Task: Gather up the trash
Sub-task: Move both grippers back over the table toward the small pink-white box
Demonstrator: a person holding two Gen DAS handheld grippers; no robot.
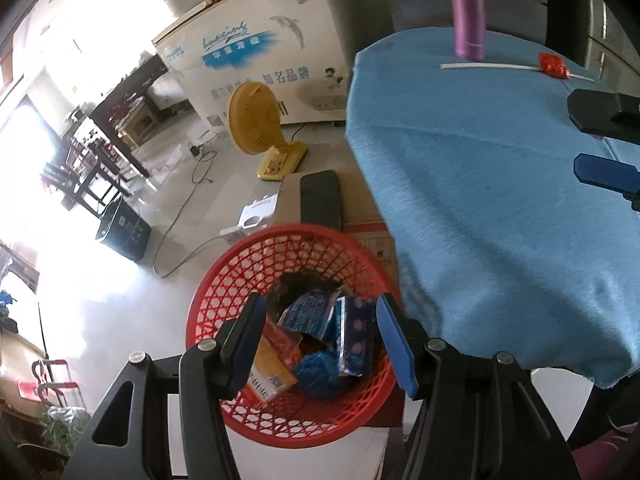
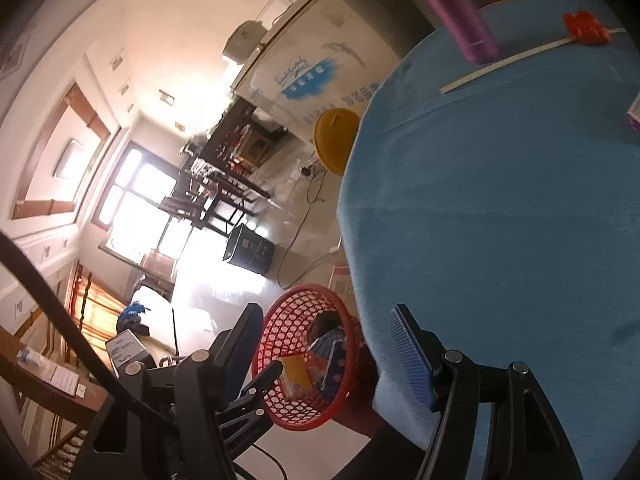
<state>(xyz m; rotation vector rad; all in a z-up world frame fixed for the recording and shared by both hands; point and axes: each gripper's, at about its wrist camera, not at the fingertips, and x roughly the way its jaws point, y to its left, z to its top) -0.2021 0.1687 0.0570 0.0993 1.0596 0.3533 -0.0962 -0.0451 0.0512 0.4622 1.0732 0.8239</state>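
Blue tablecloth [image 1: 500,200] — red mesh basket [image 1: 224,280] of wrappers beneath gaping, empty left hand-held gripper [image 1: 316,344].

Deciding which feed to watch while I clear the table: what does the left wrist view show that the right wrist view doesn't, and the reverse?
Left wrist only: the left gripper open directly above the red basket, the blue wrappers inside it seen clearly, a black phone-like slab on the cardboard box, and the right gripper over the table.

Right wrist only: a pink-edged item at the table's right edge, largely cut off.

Both: the blue tablecloth, purple bottle, white stick, red wrapper, basket and yellow fan.
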